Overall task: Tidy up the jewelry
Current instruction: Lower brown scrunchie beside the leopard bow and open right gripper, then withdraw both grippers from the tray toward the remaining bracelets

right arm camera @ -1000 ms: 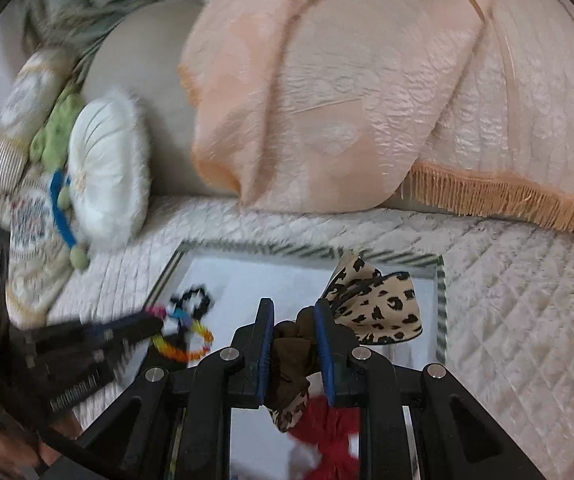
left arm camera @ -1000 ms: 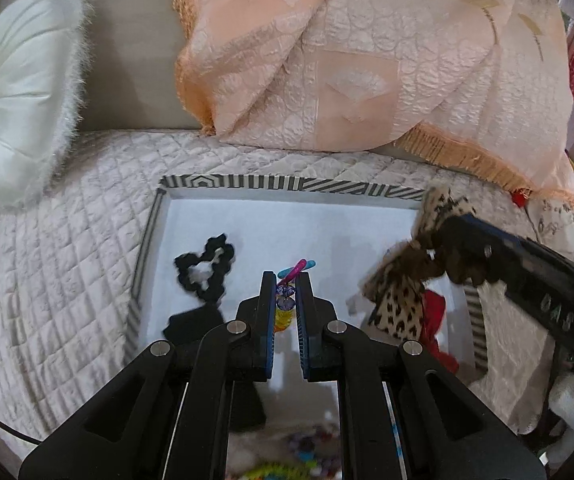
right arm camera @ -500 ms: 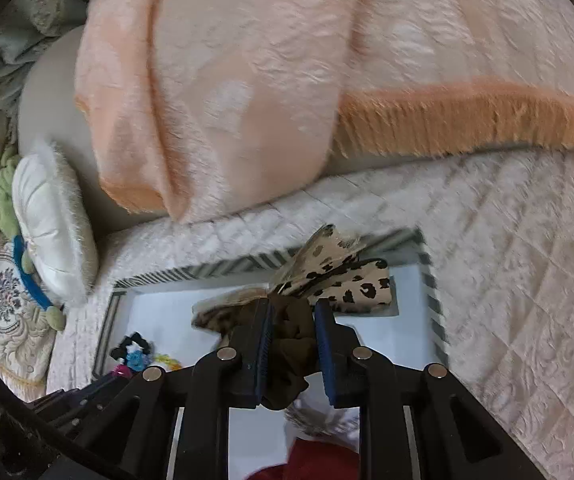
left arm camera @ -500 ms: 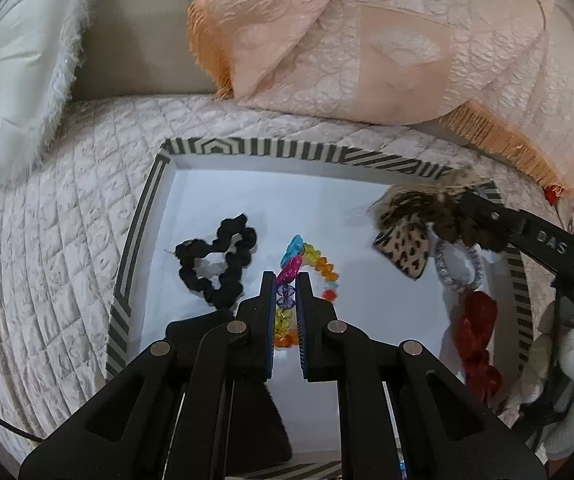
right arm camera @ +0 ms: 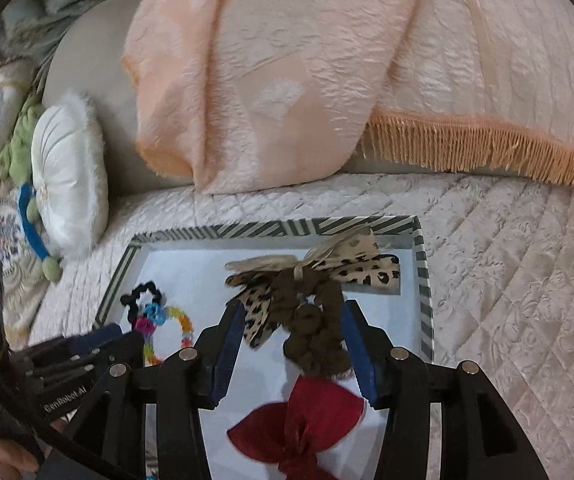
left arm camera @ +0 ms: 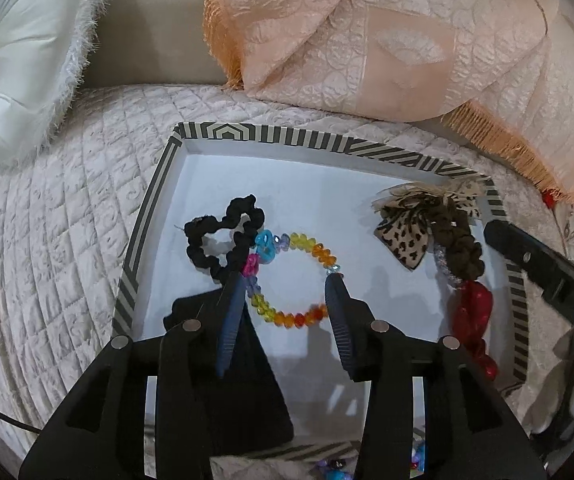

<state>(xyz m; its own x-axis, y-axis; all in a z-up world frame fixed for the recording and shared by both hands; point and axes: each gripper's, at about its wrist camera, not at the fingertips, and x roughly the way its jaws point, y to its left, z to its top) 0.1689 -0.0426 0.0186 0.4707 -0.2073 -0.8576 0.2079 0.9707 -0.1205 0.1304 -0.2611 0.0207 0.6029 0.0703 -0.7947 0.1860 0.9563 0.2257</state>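
Where left tongs [left arm camera: 287, 280] gape, beaded bracelet [left arm camera: 293, 280] lies between.

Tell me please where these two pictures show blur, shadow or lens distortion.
Left wrist view: sharp overall; the tray rim bows from fisheye distortion, and the left gripper throws a dark shadow on the tray floor. Right wrist view: softer; the bead bracelet and the left gripper at the lower left look smeared, and the corners are dark.

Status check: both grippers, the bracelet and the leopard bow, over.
Left gripper open over beaded bracelet, lying in tray. Right gripper open around leopard bow scrunchie. Black scrunchie touches bracelet.
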